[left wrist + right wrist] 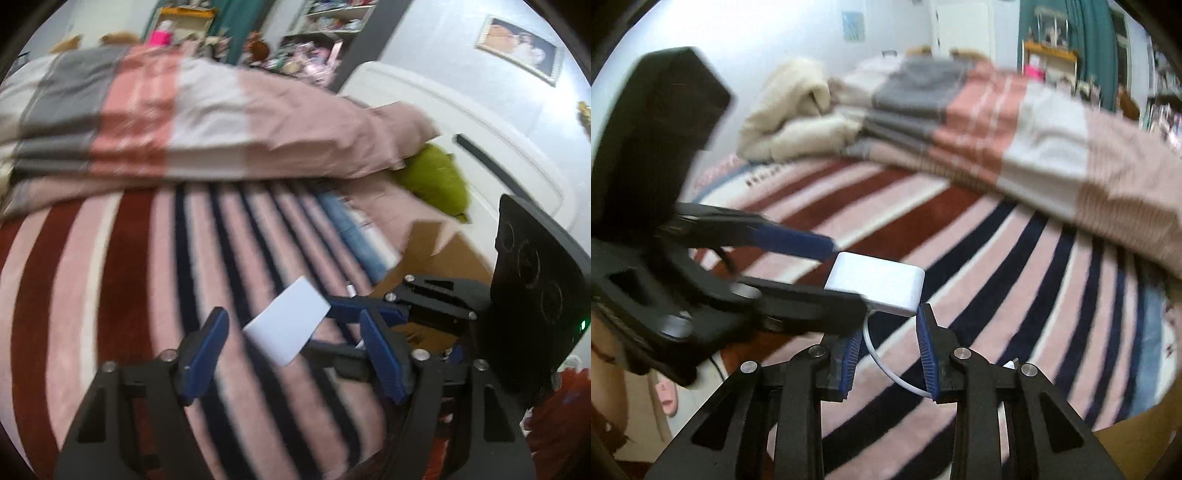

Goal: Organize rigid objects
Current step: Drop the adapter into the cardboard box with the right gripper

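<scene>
The left tongs (295,354) stand wide, their blue pads on either side of the white adapter (288,328) without touching it. In the right wrist view the same tongs enter from the left, one finger above the white adapter (877,288) and one below its near edge. The adapter hangs above the striped bedcover (129,277), held by the right tongs (886,347), which are narrowed on its short white cable (886,365); the grip point itself is not clearly visible. A folded blanket (184,122) lies behind. A cardboard box (443,254) sits to the right.
</scene>
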Demonstrator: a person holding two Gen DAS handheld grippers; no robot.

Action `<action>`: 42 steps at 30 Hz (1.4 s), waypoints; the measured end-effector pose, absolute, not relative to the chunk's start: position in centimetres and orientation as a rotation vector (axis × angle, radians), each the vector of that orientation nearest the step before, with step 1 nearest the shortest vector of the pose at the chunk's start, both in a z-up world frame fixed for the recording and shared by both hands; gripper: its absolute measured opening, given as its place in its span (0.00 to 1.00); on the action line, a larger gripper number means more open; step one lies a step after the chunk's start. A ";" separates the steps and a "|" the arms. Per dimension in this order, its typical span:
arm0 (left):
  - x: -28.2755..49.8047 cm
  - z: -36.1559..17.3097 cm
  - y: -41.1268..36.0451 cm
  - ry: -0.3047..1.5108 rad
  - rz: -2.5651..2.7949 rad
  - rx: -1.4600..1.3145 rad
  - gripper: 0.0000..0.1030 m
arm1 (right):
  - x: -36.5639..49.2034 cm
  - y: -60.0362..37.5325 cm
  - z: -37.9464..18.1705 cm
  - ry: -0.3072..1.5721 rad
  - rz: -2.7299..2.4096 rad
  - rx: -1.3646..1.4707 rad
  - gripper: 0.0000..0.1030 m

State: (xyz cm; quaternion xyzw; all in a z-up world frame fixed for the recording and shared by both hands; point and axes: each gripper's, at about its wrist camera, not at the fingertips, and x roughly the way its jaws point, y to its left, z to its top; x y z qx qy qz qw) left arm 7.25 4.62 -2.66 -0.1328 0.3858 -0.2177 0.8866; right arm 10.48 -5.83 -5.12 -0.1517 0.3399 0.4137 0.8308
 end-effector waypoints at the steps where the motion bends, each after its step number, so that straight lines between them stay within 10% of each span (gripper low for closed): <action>1: 7.6 -1.7 3.7 0.794 -0.485 -0.278 0.54 | 10.1 -6.6 -3.9 0.694 0.869 -0.325 0.24; 5: 9.0 1.6 -0.7 0.761 -0.539 -0.207 0.37 | 9.6 -10.1 -0.3 0.616 0.803 -0.325 0.24; 23: 16.1 0.0 -23.3 0.936 -0.799 -0.008 0.37 | 12.6 -30.9 0.7 0.779 0.462 -0.209 0.25; 33: 14.4 1.0 -19.5 0.870 -0.658 -0.014 0.82 | 12.9 -31.0 -1.6 0.844 0.461 -0.212 0.53; 42: 8.9 4.4 -10.2 0.698 -0.362 -0.057 0.83 | 11.1 -28.3 1.3 0.692 0.580 -0.144 0.77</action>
